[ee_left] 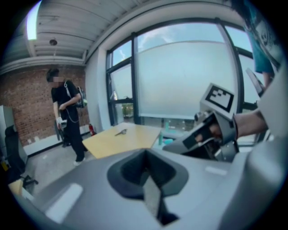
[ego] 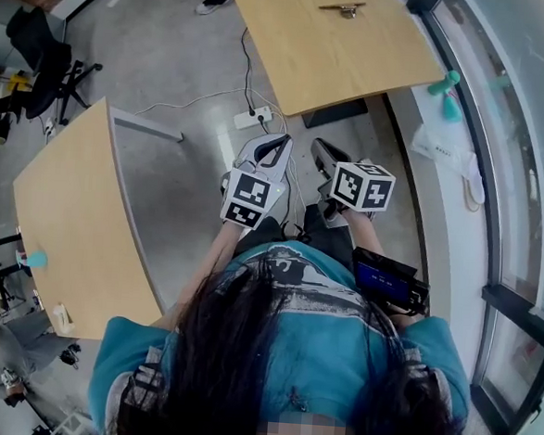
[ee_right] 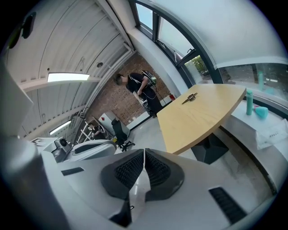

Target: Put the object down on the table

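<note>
Left gripper (ee_left: 145, 179) and right gripper (ee_right: 144, 168) are held with fingers closed, empty; metal object (ego: 342, 8) lies on counter (ego: 301, 70), best left undisturbed.

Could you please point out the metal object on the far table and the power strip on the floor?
metal object (ego: 342, 7), head view, middle of its body.
power strip (ego: 253, 118), head view, its white top face.
</note>
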Motion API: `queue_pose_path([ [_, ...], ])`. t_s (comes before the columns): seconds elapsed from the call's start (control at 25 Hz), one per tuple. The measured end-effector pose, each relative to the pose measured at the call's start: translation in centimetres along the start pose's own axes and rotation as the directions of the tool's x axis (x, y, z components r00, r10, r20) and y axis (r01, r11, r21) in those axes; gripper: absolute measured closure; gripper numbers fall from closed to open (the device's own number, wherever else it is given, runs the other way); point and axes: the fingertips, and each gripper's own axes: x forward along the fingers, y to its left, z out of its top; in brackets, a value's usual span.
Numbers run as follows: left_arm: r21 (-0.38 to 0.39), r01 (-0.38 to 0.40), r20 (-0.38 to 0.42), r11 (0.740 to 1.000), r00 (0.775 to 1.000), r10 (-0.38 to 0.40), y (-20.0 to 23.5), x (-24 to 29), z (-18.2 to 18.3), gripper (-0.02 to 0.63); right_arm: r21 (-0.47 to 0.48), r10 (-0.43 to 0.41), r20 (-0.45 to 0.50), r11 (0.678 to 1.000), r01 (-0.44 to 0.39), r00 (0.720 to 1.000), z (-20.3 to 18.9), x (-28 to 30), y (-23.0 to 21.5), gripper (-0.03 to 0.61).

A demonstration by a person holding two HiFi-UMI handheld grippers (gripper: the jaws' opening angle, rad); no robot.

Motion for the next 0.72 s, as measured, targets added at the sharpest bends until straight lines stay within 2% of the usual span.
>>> queue_pose_path([
  [0.32, 0.008, 0.096, 0.020, 0.995, 0.995, -0.096, 2.6, -9.0, -5.8, 0.611, 0.020, -0.037, -0.003, 0.999, 0.037, 0.999, -7.5, 2.4, 8.8, 0.560],
  [0.52, -0.016, 0.177, 0.003, 0.984, 0.984, -0.177, 3.3, -13.5, -9.9, 0.611, 0.048, -0.073, 0.003, 0.996, 0.072, 0.997, -12.5, 2.8, 13.3, 0.561],
  [0.72, -0.014, 0.217, 0.019, 0.976, 0.976, -0.217, 3.7, -15.8, -10.8, 0.611, 0.058, -0.104, 0.018, 0.993, 0.103, 0.994, -14.6, 2.5, 15.7, 0.560],
])
